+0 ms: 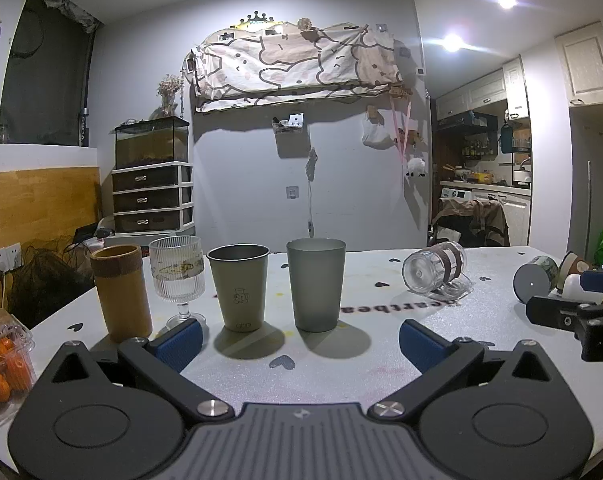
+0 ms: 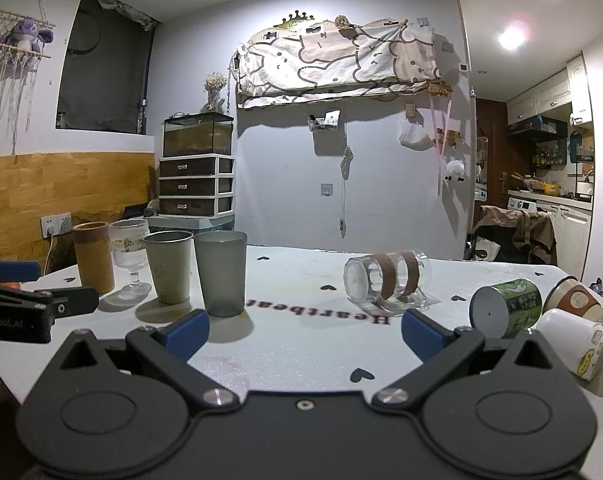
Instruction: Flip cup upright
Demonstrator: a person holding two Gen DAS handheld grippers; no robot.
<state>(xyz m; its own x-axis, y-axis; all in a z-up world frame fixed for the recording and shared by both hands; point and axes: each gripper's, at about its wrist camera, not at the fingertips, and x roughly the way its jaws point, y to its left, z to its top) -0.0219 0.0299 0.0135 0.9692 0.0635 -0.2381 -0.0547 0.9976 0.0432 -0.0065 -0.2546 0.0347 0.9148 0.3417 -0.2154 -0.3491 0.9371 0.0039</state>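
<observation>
A clear glass mug point(image 2: 387, 282) with two brown bands lies on its side on the white table point(image 2: 301, 344); it also shows in the left wrist view point(image 1: 435, 270). Further right lie a green-labelled cup point(image 2: 505, 308), a white cup point(image 2: 573, 342) and a brown-and-cream cup point(image 2: 577, 298), all on their sides. My right gripper point(image 2: 303, 334) is open and empty, just in front of the glass mug. My left gripper point(image 1: 299, 340) is open and empty, in front of the upright cups.
Upright in a row at the left stand a tan cylinder cup point(image 1: 121, 292), a ribbed stemmed glass point(image 1: 179, 280), a beige metal cup point(image 1: 241, 286) and a grey tumbler point(image 1: 317, 284). A box of oranges point(image 1: 1, 368) sits at the table's left edge.
</observation>
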